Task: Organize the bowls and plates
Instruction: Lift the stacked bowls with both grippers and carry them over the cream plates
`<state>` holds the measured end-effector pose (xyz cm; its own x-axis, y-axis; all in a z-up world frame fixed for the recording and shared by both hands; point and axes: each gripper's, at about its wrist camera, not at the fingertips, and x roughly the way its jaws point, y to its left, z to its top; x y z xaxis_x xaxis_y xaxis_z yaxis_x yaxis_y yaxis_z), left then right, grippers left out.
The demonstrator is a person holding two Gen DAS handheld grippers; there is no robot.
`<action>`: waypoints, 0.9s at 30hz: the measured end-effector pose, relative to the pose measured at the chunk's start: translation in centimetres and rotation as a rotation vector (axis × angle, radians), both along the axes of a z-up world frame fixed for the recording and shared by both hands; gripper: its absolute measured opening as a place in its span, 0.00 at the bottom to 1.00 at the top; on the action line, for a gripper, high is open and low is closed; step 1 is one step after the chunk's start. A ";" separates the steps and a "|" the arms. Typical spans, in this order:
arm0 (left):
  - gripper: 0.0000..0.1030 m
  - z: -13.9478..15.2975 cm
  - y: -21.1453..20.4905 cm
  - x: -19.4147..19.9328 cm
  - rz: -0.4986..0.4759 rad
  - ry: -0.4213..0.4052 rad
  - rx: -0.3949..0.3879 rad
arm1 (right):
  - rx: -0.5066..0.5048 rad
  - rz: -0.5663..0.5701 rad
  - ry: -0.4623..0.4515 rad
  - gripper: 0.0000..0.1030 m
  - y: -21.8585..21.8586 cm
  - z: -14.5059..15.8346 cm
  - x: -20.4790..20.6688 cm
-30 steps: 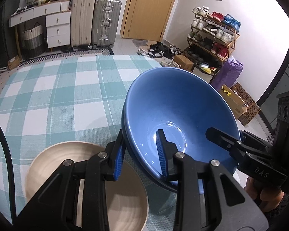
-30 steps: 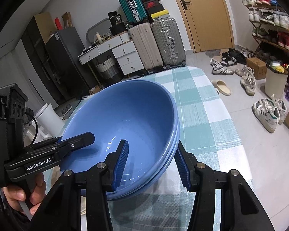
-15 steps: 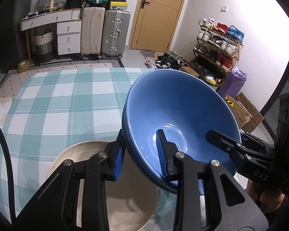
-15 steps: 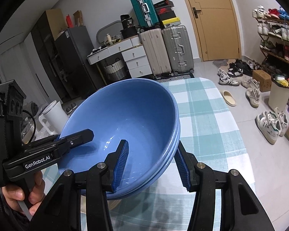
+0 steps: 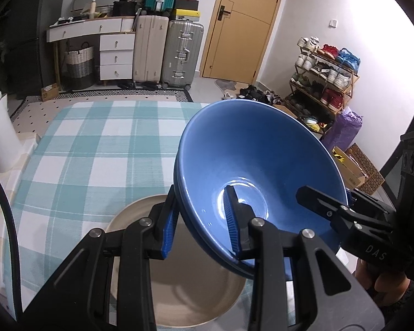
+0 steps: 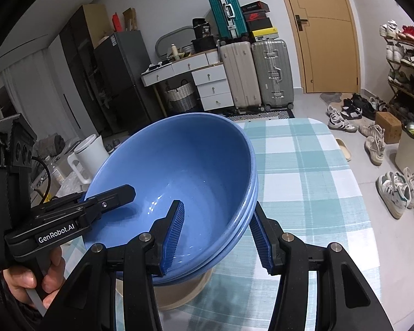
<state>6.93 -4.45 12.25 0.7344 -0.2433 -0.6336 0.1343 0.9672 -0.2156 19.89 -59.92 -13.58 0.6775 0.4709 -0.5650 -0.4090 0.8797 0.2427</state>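
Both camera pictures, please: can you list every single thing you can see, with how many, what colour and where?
blue bowls: stacked, at least two, blue, held up between both grippers
plate: one, beige, on the table under the bowls
tablecloth: one, teal and white checks, over the table
suitcases: three, beige, silver and teal, by the back wall
drawers: one white unit, left of the suitcases
door: one, tan, back wall
shoe rack: one, wooden, full of shoes, at the right wall
left gripper: black, blue pads, clamping the rim
right gripper: black, blue pads, clamping the opposite rim
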 end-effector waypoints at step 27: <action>0.27 -5.2 7.4 0.9 0.111 0.112 0.015 | -0.032 0.093 0.102 0.49 8.0 -3.4 1.8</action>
